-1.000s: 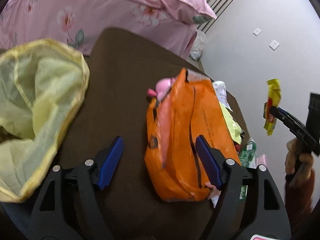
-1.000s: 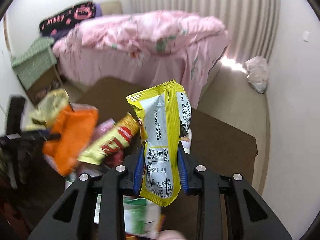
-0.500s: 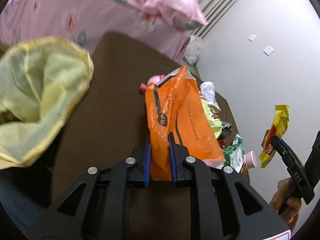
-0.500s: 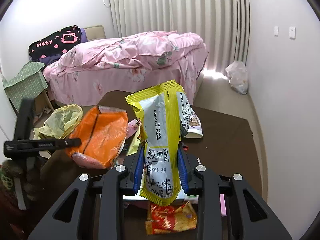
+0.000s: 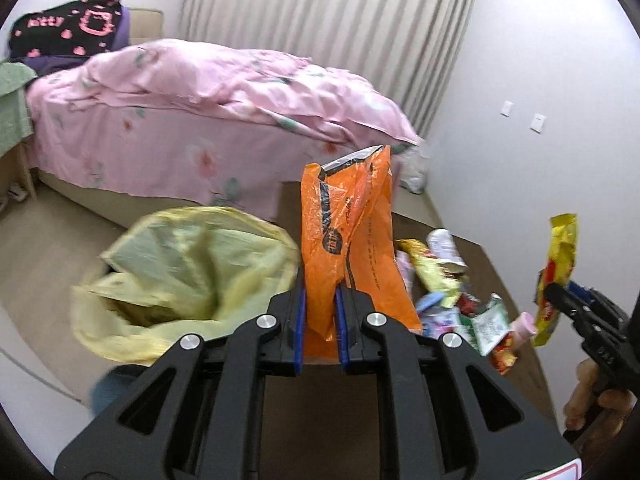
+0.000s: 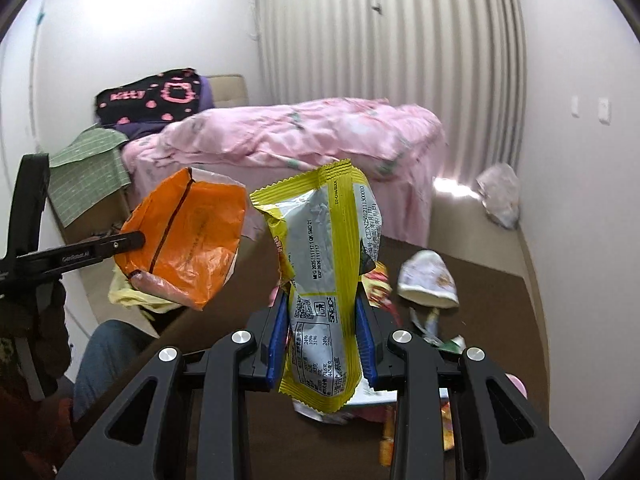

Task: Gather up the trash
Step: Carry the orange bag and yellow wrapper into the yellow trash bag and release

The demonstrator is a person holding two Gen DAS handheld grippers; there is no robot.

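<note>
My left claw (image 5: 320, 328) is clamping its blue pads on the lower part of a crinkled orange plastic snack bag (image 5: 348, 248), and the bag is standing up between them, lifted clear of the dark brown tabletop (image 5: 472, 264). Just to its left a pale yellow plastic bin liner (image 5: 184, 272) is gaping open beside the table. My right claw (image 6: 322, 344) is gripping a yellow and silver foil wrapper (image 6: 324, 280) around its middle, holding it upright above the table. More litter is lying on the brown surface: a heap of small coloured wrappers (image 5: 452, 300) and a crushed white paper cup (image 6: 428, 280) on its side. A bed with a pink floral quilt (image 5: 208, 96) is filling the background.
</note>
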